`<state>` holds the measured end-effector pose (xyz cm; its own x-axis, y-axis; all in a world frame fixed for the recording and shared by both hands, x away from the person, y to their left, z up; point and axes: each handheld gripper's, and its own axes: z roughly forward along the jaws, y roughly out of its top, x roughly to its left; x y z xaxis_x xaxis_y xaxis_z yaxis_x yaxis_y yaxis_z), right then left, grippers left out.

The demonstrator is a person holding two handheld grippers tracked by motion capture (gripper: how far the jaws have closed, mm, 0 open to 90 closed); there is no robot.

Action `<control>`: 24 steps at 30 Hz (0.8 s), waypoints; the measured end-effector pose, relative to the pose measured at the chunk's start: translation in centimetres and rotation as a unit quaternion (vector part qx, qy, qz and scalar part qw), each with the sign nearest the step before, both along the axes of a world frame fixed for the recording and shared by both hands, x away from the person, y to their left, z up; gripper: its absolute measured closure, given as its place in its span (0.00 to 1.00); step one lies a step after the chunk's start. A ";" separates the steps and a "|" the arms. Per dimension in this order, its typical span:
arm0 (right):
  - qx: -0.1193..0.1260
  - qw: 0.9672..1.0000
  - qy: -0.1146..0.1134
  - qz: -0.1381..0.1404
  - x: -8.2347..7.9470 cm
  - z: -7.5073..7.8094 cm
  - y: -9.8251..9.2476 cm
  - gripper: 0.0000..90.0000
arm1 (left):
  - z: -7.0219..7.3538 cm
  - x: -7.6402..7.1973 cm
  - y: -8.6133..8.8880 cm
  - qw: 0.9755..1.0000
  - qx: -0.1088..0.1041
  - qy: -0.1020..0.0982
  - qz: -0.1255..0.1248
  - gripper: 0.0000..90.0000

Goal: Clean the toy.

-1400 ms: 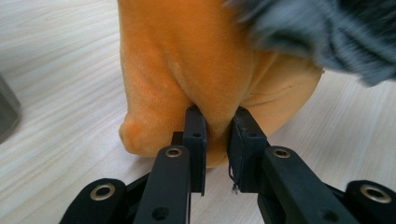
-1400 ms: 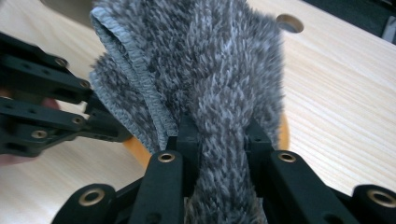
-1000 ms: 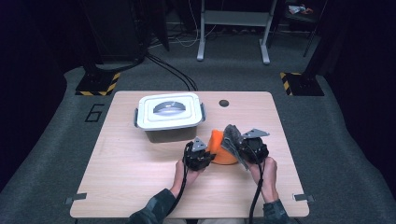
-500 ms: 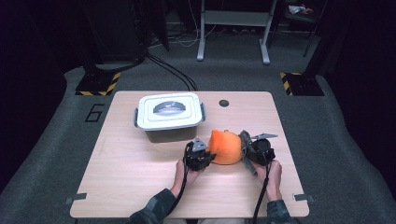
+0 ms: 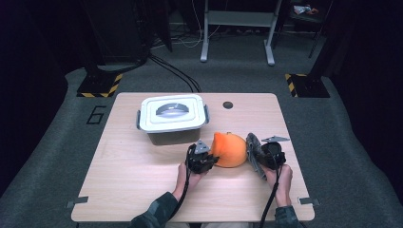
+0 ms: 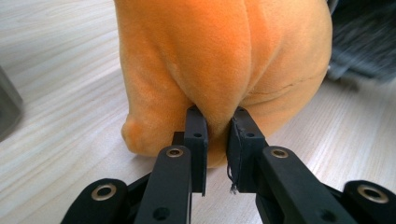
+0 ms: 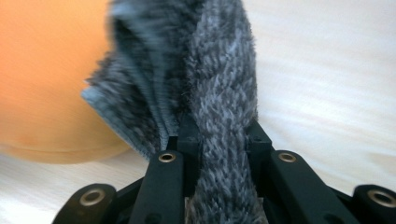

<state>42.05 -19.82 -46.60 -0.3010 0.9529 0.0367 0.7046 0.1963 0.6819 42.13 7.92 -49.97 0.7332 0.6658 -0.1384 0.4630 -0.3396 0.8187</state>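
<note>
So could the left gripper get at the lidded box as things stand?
Probably not right away. The left gripper is shut on the orange plush toy, so its jaws are occupied. The box sits apart on the table with nothing between; it would need to let go first.

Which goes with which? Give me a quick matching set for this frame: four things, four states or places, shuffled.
Things:
1. orange plush toy
2. grey furry piece
3. lidded white container
4. small dark hole in the tabletop

States or places:
A. far side of the table, lid on
B. pinched by the left tongs
C. just right of the container, near the far edge
D. clamped in the right tongs

Pairs: 1-B, 2-D, 3-A, 4-C
</note>
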 end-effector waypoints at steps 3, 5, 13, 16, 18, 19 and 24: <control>-0.003 0.999 -0.033 0.013 -1.0 2.1 0.5 0.83 | 0.0 -0.1 0.0 1.000 0.002 0.000 -0.001 0.88; -0.010 0.998 -0.058 0.029 -1.6 3.3 1.5 0.83 | 0.0 -0.1 0.0 1.000 0.001 0.000 -0.001 0.88; -0.042 0.989 -0.089 0.106 -2.9 5.6 7.2 0.82 | 0.0 -0.1 0.0 1.000 0.001 -0.002 -0.001 0.88; -0.057 0.988 -0.083 0.118 -2.7 5.4 8.8 0.82 | 0.1 -0.1 0.0 1.000 0.002 -0.001 -0.002 0.87; -0.063 0.989 -0.072 0.115 -2.3 4.9 9.3 0.82 | 0.1 -0.1 0.0 1.000 0.004 -0.002 -0.001 0.87; -0.062 0.989 -0.074 0.114 -2.0 4.5 9.3 0.82 | 0.1 0.0 0.1 1.000 0.004 -0.001 -0.002 0.86; -0.051 0.991 -0.070 0.104 -1.5 4.0 8.7 0.83 | 0.3 0.0 0.1 1.000 0.004 -0.005 -0.003 0.76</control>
<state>40.54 -11.09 -42.60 -0.4871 0.8660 -0.1127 0.5414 0.4007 0.7391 42.17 8.01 -49.65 0.7390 0.6619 -0.1257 0.4521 -0.3488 0.8210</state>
